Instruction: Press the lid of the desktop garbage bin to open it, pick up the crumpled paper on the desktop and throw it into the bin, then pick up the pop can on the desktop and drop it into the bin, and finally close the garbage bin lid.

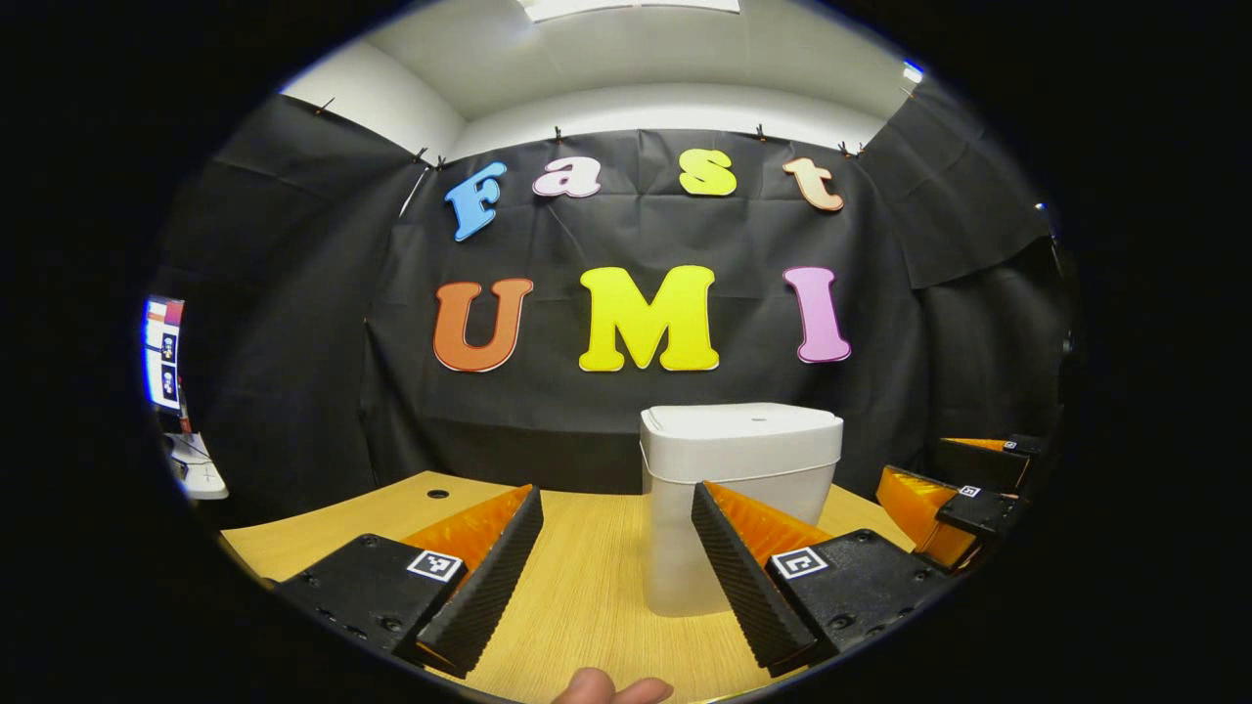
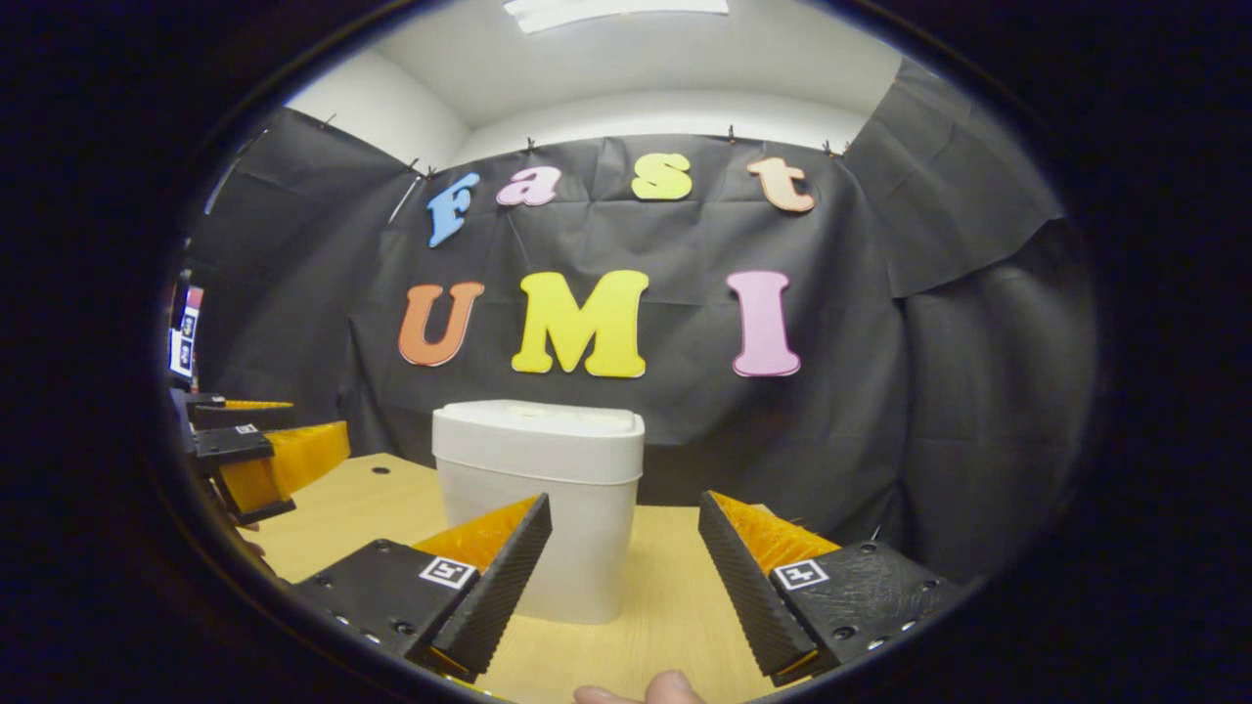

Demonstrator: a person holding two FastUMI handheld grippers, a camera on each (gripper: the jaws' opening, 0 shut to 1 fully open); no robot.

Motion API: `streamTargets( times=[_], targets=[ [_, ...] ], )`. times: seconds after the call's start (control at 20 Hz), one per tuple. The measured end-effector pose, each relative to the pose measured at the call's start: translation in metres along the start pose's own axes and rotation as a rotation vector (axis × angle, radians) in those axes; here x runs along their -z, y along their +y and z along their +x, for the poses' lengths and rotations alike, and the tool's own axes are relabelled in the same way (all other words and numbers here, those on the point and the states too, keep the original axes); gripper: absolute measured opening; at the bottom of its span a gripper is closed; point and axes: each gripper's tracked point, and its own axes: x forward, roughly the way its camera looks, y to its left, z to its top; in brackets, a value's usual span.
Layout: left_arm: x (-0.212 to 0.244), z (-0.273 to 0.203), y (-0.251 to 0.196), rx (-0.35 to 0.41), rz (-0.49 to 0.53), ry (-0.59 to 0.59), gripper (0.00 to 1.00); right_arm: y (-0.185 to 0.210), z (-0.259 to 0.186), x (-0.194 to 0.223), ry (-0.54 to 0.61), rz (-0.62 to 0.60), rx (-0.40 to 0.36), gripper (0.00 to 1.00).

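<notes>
A fingertip (image 1: 611, 687) peeks in nearest. The left hand-held gripper (image 1: 616, 567) and right hand-held gripper (image 2: 626, 577) gape wide, holding nothing. Farther off, the white bin (image 1: 738, 489) stands on the counter (image 1: 577, 587), lid (image 1: 741, 422) down.

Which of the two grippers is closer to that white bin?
Roughly equal; perhaps the left. The bin stands just ahead of the left gripper, toward its right finger; from the right gripper, it stands ahead toward the left finger.

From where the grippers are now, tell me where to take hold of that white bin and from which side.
Grip the white bin across its body below the lid's overhanging rim, coming straight in from the front. It stands upright on the wooden desk, and its narrower lower walls probably fit between open fingers better than the wider lid.
</notes>
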Motion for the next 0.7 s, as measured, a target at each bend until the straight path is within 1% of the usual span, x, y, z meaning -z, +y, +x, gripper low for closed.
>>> streamTargets(
  times=[0.05,0.15,0.3,0.45,0.5,0.7],
  targets=[
    [0.0,0.0,0.002,-0.005,0.002,0.001,0.98,0.0,0.0,0.001,0.003,0.002,0.005,0.93],
    [0.0,0.002,0.004,-0.013,0.011,0.003,0.98,-0.001,-0.001,0.002,0.002,-0.003,0.011,0.96],
    [0.0,0.0,0.002,-0.013,0.012,-0.005,0.99,-0.003,-0.004,-0.001,-0.011,-0.006,0.02,0.94],
    [0.001,0.001,0.004,-0.021,0.014,0.001,0.98,0.004,-0.007,-0.004,-0.018,-0.004,0.012,0.96],
    [0.0,0.001,0.004,-0.024,0.015,0.0,0.98,0.005,-0.008,-0.004,-0.021,-0.006,0.009,0.94],
    [0.0,0.002,0.002,-0.024,0.017,0.003,0.98,0.006,-0.01,-0.003,-0.021,-0.006,0.01,0.94]
  ],
)
